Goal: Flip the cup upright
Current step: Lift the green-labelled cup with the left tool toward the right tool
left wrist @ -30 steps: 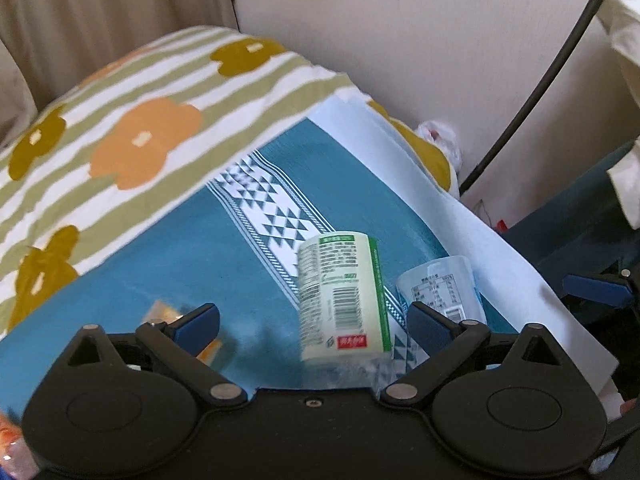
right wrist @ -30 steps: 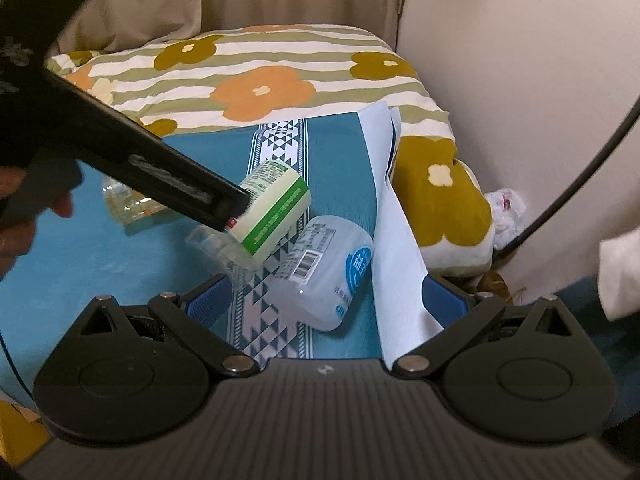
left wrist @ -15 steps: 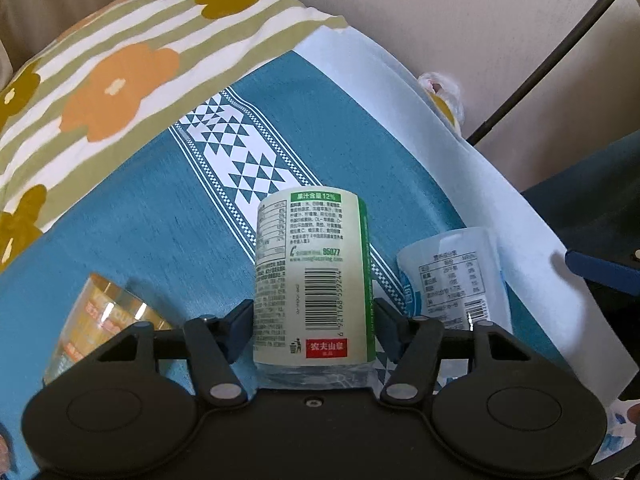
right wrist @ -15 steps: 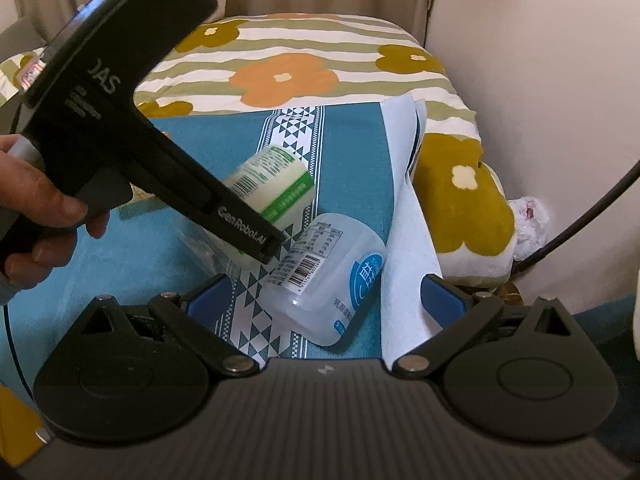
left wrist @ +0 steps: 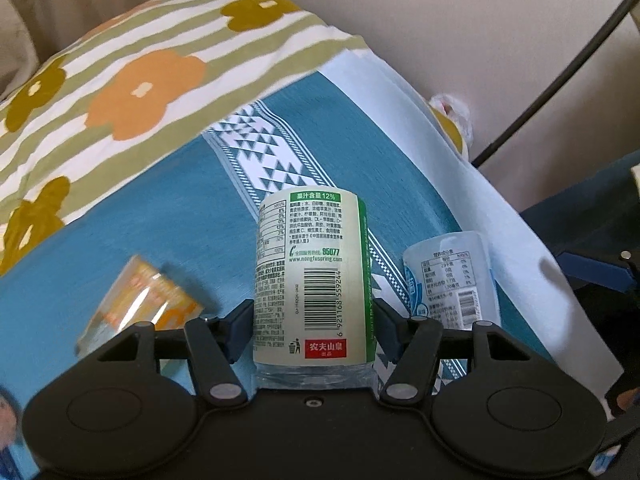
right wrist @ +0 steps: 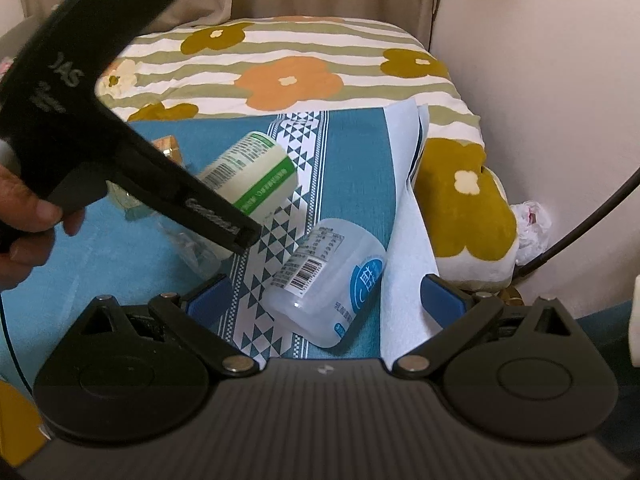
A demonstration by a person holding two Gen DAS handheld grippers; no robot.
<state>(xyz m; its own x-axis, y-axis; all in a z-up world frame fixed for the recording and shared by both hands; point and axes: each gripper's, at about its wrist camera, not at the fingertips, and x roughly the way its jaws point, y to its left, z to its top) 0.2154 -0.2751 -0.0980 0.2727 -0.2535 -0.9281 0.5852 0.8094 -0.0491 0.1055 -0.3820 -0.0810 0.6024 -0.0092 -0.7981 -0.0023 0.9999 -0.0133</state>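
Note:
My left gripper [left wrist: 312, 324] is shut on a clear cup with a green and white label [left wrist: 312, 280]. It holds the cup off the blue cloth [left wrist: 120, 248], tilted with its far end raised, as the right wrist view [right wrist: 256, 172] shows. A second clear cup with a blue and white label [right wrist: 326, 282] lies on its side between the open fingers of my right gripper [right wrist: 326, 300]; it also shows in the left wrist view [left wrist: 450, 280]. An orange clear cup [left wrist: 140, 304] lies on its side to the left.
The blue cloth lies on a flowered striped cover [right wrist: 288, 64]. A white cloth edge [right wrist: 404, 216] runs along the right of the blue one. A wall [right wrist: 540, 80] and a black cable [right wrist: 580, 232] stand to the right.
My left gripper closed on the green-label cup and lifted it, tilting its far end up. The right gripper stayed open over the blue-label cup.

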